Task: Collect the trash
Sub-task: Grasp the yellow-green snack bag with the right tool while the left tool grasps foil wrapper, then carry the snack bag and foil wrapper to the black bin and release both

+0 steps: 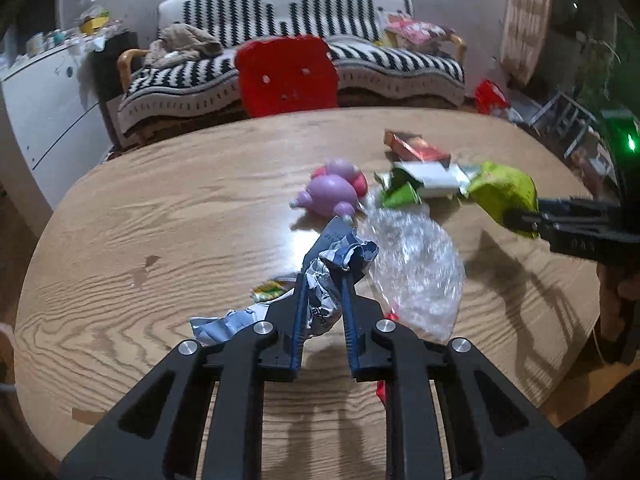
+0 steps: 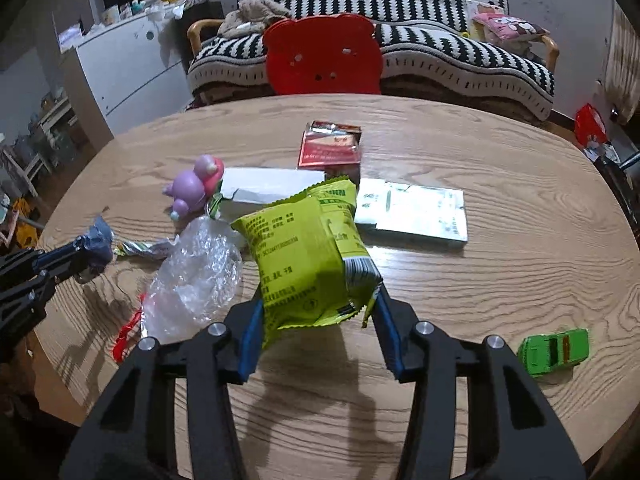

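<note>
Left claw: closed on a crumpled blue-and-silver wrapper.
Right claw: at the right edge, pinching a yellow-green packet.
Table: carries a clear plastic bag, a purple toy, and a red packet.

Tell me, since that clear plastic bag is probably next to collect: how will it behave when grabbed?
The clear plastic bag looks thin and crinkled, so it will likely collapse floppily. It seems very light and could slide across the wooden table if nudged. Its glossy film may slip from a shallow pinch.

Oval wood-grain surface. Lying on it: purple toy, red packet, silver wrapper, clear plastic bag. Green toy car near the front edge.
</note>
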### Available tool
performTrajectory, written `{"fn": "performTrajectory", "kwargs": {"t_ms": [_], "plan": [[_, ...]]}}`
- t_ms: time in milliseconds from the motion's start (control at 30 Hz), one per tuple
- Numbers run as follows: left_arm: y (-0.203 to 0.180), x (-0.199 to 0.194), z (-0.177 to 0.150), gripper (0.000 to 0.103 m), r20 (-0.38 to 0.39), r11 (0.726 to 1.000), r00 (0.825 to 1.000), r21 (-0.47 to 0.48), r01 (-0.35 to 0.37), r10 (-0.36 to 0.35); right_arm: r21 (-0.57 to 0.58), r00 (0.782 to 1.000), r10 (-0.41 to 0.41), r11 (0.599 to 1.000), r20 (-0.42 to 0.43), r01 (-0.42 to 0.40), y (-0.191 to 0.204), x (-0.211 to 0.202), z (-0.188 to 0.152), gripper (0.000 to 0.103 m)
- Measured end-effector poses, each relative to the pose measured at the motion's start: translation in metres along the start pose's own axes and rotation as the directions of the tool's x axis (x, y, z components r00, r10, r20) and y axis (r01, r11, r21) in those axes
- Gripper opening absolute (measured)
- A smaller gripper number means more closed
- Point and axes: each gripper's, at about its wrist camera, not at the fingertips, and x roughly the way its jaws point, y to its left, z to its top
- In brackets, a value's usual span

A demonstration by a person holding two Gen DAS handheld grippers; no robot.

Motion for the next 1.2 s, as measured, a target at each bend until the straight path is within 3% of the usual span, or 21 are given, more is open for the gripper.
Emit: {"fn": "performTrajectory", "kwargs": {"t_ms": [367, 733, 1033, 1200], "plan": [[-0.013, -0.002, 0.012, 0.016, 0.009, 1.0, 1.0, -0.003, -0.008, 0.009, 0.015, 0.999, -0.01, 1.0, 0.04, 0.01, -0.01, -0.027, -0.004, 0.048], [-0.054, -0.005, 0.028, 0.016, 0.037, 0.999, 0.999, 0.03, -0.015, 0.014, 0.049, 0.994, -0.05, 0.998, 0.096, 0.046, -0.043, -0.072, -0.018, 0.048], [-0.126, -0.007, 0.045, 0.016, 0.068, 0.995, 0.995, 0.073, 0.07, -0.075, 0.141, 0.981, -0.144, 0.982, 0.13, 0.126, -0.11, -0.122, -0.048, 0.048], [-0.188, -0.006, 0.048, 0.016, 0.076, 0.983, 0.987, 0.133, 0.128, -0.138, 0.216, 0.968, -0.208, 0.961, 0.139, 0.175, -0.158, -0.157, -0.076, 0.048]]}}
